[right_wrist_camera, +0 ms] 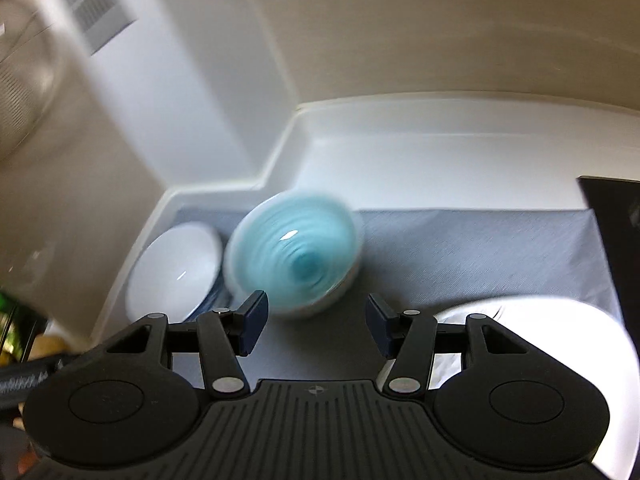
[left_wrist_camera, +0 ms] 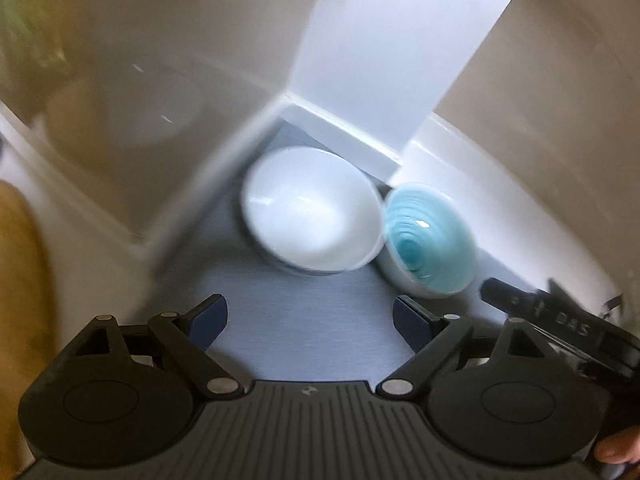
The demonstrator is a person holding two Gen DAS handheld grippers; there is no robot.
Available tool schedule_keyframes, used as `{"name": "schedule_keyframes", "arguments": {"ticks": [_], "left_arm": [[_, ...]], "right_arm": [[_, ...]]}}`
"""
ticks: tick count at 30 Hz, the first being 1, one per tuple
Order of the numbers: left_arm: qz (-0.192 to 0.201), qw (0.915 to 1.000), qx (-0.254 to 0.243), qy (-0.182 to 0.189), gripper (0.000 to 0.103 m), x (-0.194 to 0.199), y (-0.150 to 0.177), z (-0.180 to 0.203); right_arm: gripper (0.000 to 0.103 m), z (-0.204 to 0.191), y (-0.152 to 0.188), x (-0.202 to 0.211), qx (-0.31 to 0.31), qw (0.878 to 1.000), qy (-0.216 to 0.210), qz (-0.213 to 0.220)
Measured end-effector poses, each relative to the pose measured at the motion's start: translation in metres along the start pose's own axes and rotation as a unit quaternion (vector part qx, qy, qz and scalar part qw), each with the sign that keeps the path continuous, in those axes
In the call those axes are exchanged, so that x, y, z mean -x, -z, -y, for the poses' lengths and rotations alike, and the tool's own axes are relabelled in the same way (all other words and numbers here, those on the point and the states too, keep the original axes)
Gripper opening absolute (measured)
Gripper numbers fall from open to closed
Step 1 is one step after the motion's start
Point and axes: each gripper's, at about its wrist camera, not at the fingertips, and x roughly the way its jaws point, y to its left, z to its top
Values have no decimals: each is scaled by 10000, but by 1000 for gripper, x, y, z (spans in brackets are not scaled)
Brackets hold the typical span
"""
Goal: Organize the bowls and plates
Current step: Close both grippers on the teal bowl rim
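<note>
Left claw [left_wrist_camera: 310, 322]: dark blue pads spread wide, nothing between them, above bare grey woven liner [left_wrist_camera: 304, 312]. Right claw [right_wrist_camera: 316, 324]: pads apart at a moderate gap, empty, poised over the same liner.

Beyond the left claw sits a glossy white bowl [left_wrist_camera: 312, 210], round and smooth, seemingly stacked on a darker-rimmed piece. Just beside it, touching or nearly so, stands a turquoise bowl [left_wrist_camera: 428, 236] with ridged concentric rings inside and a pale outer wall. Both rest in the rear corner against a white moulded ledge [left_wrist_camera: 340, 128].

Right view: a white plate [right_wrist_camera: 560, 320], flat and glazed, lies partly under the right claw's linkage. Both views are motion-blurred.
</note>
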Motion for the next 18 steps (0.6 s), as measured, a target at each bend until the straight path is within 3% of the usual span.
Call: {"name": "schedule_keyframes", "arguments": {"ticks": [6,18], "left_arm": [[-356,9988,343,-6,93,-40,-4,29],[-500,9925,1020,-457,93,-92,-15,45]], "right_arm": [[57,16,-25,-26,73,9997,192,-106],[57,26,-37,-74,144,9978,412,-499]]}}
